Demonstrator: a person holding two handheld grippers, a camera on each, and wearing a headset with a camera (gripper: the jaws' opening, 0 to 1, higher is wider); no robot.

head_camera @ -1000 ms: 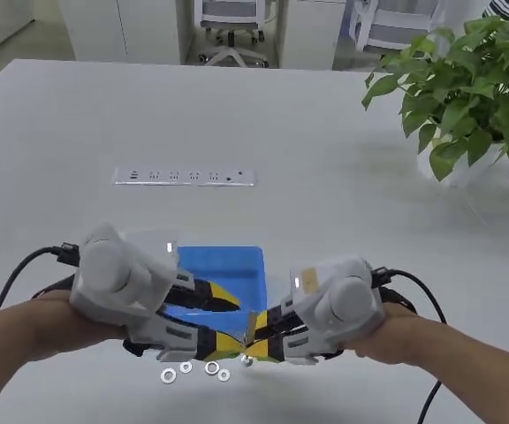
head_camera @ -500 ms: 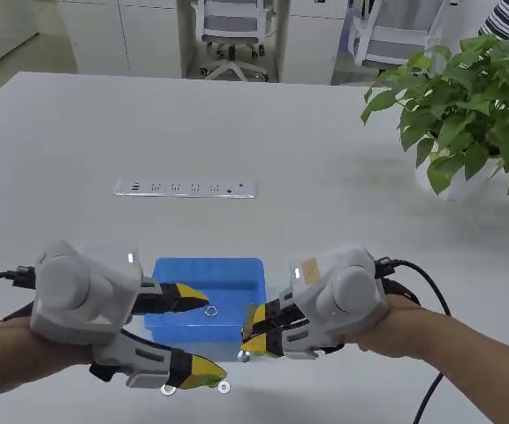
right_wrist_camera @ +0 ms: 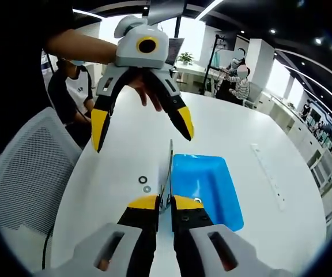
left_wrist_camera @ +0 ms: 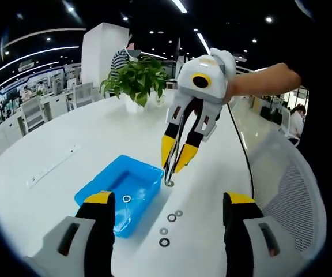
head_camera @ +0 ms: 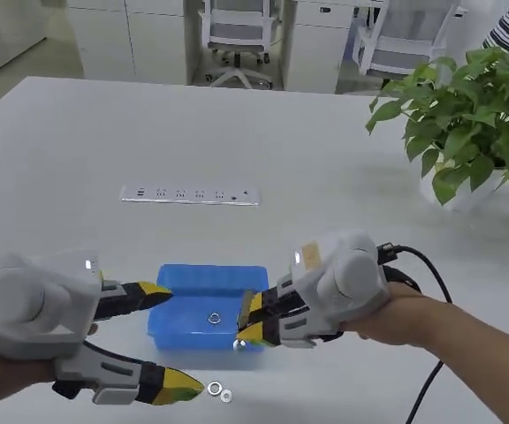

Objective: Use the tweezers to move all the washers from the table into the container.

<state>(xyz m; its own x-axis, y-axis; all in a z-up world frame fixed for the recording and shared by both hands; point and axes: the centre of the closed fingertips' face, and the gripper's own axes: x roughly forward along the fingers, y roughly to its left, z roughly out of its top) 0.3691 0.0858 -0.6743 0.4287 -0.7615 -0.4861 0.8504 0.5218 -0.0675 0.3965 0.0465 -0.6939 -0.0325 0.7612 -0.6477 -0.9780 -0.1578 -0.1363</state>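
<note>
My right tool (head_camera: 246, 320) is clamped on the tweezers (right_wrist_camera: 169, 164), its jaws nearly together. The tweezers point down at the near right corner of the blue container (head_camera: 203, 276). A washer (head_camera: 239, 344) sits at their tip, just outside the container's wall; I cannot tell whether it is pinched. A second washer (head_camera: 214, 318) lies inside the container. My left tool (head_camera: 173, 340) is spread wide with nothing in it, beside the container. Loose washers (left_wrist_camera: 164, 242) lie on the white surface (head_camera: 325, 177) near the container's front.
</note>
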